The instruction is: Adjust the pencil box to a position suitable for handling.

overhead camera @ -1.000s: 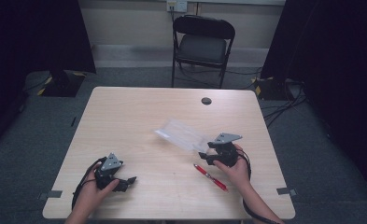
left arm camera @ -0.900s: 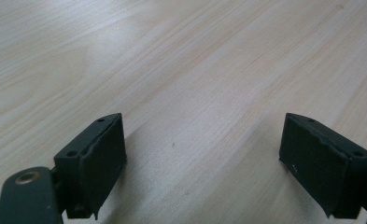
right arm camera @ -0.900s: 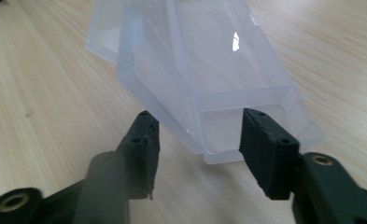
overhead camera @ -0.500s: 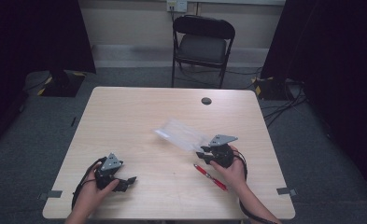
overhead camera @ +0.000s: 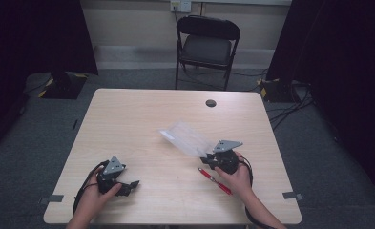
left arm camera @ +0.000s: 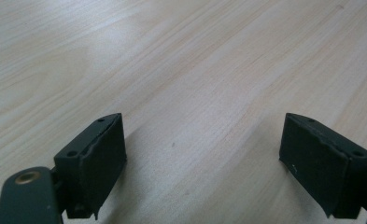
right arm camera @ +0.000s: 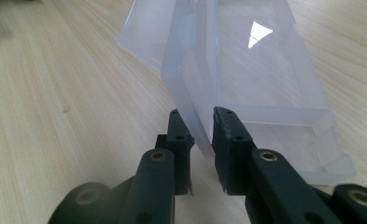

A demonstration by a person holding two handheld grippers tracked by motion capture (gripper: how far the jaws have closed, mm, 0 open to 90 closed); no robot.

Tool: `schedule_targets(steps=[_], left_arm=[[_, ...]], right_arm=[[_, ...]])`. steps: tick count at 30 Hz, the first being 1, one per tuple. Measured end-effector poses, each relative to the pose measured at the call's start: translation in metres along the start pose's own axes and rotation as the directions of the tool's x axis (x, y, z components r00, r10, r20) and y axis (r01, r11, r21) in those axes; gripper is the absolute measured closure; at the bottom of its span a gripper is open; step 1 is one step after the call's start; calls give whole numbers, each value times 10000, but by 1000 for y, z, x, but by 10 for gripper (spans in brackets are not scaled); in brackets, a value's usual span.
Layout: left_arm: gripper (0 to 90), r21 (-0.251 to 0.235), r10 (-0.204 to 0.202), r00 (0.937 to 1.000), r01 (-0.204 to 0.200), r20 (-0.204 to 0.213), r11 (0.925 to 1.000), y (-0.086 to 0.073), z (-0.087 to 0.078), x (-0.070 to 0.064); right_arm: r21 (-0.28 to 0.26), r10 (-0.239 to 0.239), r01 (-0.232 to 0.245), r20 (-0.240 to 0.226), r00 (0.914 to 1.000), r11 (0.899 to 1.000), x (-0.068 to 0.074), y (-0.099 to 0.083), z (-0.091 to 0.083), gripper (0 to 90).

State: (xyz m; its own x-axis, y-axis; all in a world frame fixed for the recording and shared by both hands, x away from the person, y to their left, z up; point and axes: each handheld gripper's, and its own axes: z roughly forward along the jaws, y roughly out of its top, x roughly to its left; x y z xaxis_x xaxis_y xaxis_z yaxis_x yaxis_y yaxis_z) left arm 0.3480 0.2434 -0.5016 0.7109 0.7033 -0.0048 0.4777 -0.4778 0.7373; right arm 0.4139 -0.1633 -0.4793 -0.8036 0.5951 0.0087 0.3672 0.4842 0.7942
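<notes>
A clear plastic box [overhead camera: 187, 138] lies near the middle of the table, its lid [right arm camera: 190, 88] raised at an angle over the tray [right arm camera: 270, 88]. My right gripper [overhead camera: 205, 160] is at the box's near corner. In the right gripper view, that gripper [right arm camera: 201, 126] is shut on the lid's edge, which stands between the two jaws. A red pen [overhead camera: 214, 180] lies on the table just beside the right hand. My left gripper [overhead camera: 130, 187] rests at the front left of the table. In the left gripper view it [left arm camera: 202, 154] is open over bare wood.
The light wooden table [overhead camera: 128, 124] has a dark round grommet [overhead camera: 211, 103] near its far edge. A black folding chair [overhead camera: 206, 45] stands beyond the table. Cables trail on the floor at the right.
My right gripper has shifted slightly left at the box's near corner. The left gripper has stayed where it was.
</notes>
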Motion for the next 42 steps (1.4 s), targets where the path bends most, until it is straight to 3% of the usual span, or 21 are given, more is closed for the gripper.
schedule_targets(steps=[6, 13, 17, 19, 23, 28, 35, 39, 42], left_arm=[[141, 2, -2, 10000, 2, 0, 10000, 0, 0, 0], [141, -3, -36, 10000, 36, 17, 10000, 0, 0, 0], [141, 0, 1, 10000, -1, -1, 10000, 0, 0, 0], [141, 3, 5, 10000, -5, -1, 10000, 0, 0, 0], [141, 4, 1, 10000, -1, -1, 10000, 0, 0, 0], [141, 2, 2, 10000, -2, -1, 10000, 0, 0, 0], [141, -5, -40, 10000, 40, 18, 10000, 0, 0, 0], [141, 4, 0, 10000, 0, 0, 10000, 0, 0, 0], [141, 3, 3, 10000, -3, -1, 10000, 0, 0, 0]], right_arm=[[140, -45, 45, -20, 10000, 9999, 3, -3, -7, 768], [92, 102, -99, -251, 9996, 9999, 2, -13, -20, 621], [208, -159, 162, -140, 9998, 9997, -2, -18, -31, 592], [150, -68, 68, -29, 10000, 9999, -5, -20, -36, 586], [-85, 576, -573, 401, 9975, 9983, -20, -22, -43, 574], [-60, 1019, -1019, 1154, 9881, 9948, -35, -19, -33, 548], [-89, 1133, -1133, 1552, 9814, 9935, -44, -5, -14, 520], [371, 978, -1052, 1633, 9817, 9938, -50, -2, -4, 644], [538, 1153, -1257, 1654, 9795, 9906, -54, -2, -2, 698]])
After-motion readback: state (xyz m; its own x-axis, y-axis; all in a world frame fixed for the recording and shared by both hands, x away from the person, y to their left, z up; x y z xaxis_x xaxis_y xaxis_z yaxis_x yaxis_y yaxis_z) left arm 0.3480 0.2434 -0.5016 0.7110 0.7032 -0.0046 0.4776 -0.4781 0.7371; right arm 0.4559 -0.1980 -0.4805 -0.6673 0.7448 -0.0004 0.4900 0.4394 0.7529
